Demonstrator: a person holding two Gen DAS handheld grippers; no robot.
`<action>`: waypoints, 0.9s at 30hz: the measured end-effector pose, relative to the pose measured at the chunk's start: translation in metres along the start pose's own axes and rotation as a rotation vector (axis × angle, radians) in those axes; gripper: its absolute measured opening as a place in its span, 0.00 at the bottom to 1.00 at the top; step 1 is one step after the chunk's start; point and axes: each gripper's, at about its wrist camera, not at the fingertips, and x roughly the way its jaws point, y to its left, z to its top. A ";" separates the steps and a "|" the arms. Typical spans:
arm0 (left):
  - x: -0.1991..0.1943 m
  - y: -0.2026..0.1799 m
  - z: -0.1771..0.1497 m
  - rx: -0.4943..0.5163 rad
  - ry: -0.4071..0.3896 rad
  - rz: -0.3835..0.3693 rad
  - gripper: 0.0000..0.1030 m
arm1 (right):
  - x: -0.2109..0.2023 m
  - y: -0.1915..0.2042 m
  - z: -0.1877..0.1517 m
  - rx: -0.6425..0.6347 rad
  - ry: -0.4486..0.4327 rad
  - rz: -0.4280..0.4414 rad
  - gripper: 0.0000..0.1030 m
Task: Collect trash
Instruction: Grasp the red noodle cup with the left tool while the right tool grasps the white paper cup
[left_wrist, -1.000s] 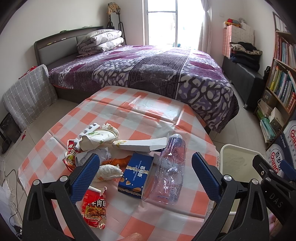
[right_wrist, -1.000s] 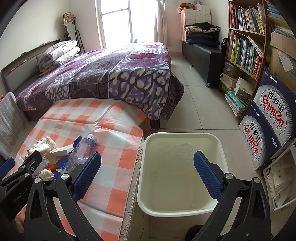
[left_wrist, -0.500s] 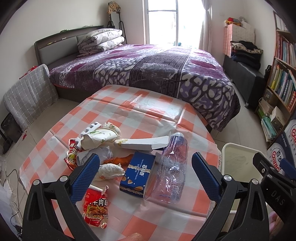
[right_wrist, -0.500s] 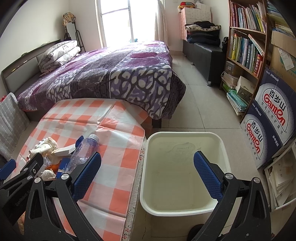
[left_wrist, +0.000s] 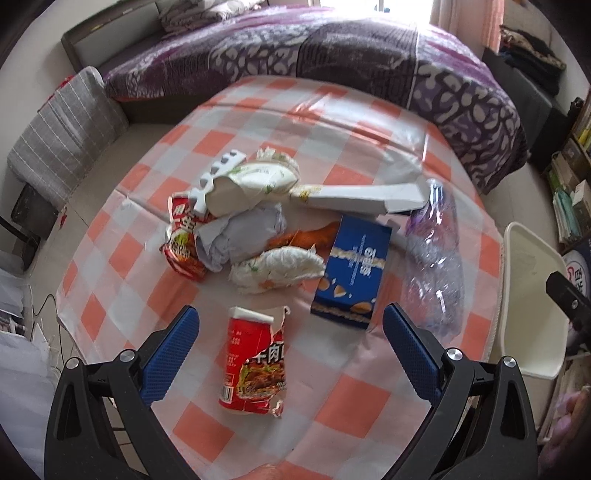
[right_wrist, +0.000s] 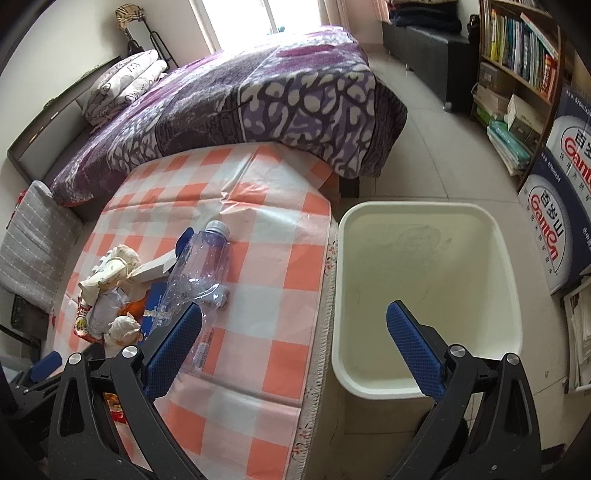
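Several wrappers (left_wrist: 273, 271) beside blue box (left_wrist: 352, 271), crushed bottle (left_wrist: 437, 269), bin (right_wrist: 428, 295) alongside.

Open checked tablecloth (left_wrist: 354, 373) surrounds the torn red wrapper (left_wrist: 255, 363) on its near, left and right sides. Beyond the wrapper, crumpled tissue (left_wrist: 277, 267) and blue box (left_wrist: 352, 271) block passage; the plastic bottle (left_wrist: 437, 266) lies farther right.

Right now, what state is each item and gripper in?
left gripper: open, holding nothing
right gripper: open, holding nothing
red noodle packet: torn open, flat on table
plastic bottle: capped, crushed, lying down
blue box: closed, lying flat
white bin: empty
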 end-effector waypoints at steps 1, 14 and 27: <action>0.007 0.006 -0.001 0.001 0.040 -0.009 0.94 | 0.004 -0.001 0.000 0.017 0.021 0.011 0.93; 0.077 0.032 -0.033 -0.021 0.367 -0.043 0.94 | 0.053 0.035 0.002 0.023 0.198 0.079 0.93; 0.049 0.057 -0.042 -0.055 0.311 -0.147 0.50 | 0.102 0.065 0.016 0.036 0.251 0.080 0.93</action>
